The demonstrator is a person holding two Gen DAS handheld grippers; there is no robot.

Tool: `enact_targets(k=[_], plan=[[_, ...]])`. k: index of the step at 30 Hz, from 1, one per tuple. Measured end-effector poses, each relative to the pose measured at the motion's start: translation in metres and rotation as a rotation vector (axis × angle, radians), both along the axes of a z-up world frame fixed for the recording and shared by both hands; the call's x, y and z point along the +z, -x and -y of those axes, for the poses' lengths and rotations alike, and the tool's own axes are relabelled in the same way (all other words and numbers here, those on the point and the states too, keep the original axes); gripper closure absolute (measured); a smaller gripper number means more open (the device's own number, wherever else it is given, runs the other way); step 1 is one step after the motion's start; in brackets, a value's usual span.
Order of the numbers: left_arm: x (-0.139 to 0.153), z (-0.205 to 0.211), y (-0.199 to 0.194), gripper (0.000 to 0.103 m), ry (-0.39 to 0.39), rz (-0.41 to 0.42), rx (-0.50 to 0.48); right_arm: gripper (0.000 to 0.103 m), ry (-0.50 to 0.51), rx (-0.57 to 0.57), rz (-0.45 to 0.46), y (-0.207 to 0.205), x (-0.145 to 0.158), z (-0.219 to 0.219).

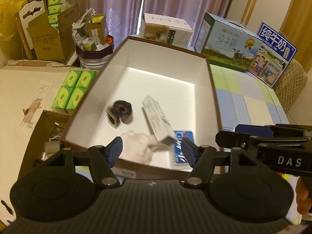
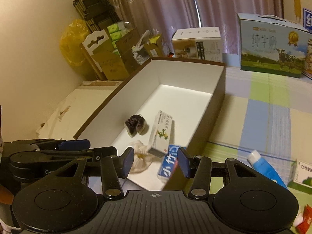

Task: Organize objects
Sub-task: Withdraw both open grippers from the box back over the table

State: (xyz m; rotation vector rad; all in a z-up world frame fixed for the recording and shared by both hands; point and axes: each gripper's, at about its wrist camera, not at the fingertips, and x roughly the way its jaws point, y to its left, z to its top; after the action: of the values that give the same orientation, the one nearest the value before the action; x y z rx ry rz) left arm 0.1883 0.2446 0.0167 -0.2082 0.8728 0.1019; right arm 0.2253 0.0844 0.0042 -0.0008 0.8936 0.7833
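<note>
The storage box [image 1: 211, 89] is a large open carton with brown outer walls and a plain white interior. It stands on a tablecloth [image 1: 253, 101] checked in pale green, blue and cream.

Contents, left to right, all resting on the white floor in the near half of the box:
- Dark bundle [image 1: 121, 113]: a crumpled, blackish-brown item with a pale edge, lying apart from the other items.
- Cream cloth [image 1: 136, 146]: a soft, bunched piece with a ribbed edge, near the front wall.
- White carton [image 1: 158, 120]: a long, narrow package with printed text and a green-and-yellow figure, lying diagonally; its near end sits over the blue pack.
- Blue pack [image 1: 184, 146]: a flat packet with white characters, in the near right corner.

Left gripper [image 1: 153, 150]: jaws released, nothing between the blue pads, positioned above the near wall of the box.

Right gripper [image 2: 155, 161]: jaws released, nothing grasped, above the same near end.

On the tablecloth right of the box lie a blue-and-white tube [image 2: 267, 167] and a green-and-white carton [image 2: 302, 175].
</note>
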Motion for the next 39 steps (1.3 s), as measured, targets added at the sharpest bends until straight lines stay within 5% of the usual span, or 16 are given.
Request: enact_targets(k=[20, 39], plan=[[0.006, 0.113, 0.034, 0.038, 0.020, -0.016, -0.013, 0.054, -0.043, -0.044, -0.036, 0.025, 0.000, 0.149], [-0.006, 0.235, 0.033, 0.035, 0.022, -0.052, -0.141, 0.054, -0.009, -0.139, -0.036, 0.033, -0.014, 0.278]])
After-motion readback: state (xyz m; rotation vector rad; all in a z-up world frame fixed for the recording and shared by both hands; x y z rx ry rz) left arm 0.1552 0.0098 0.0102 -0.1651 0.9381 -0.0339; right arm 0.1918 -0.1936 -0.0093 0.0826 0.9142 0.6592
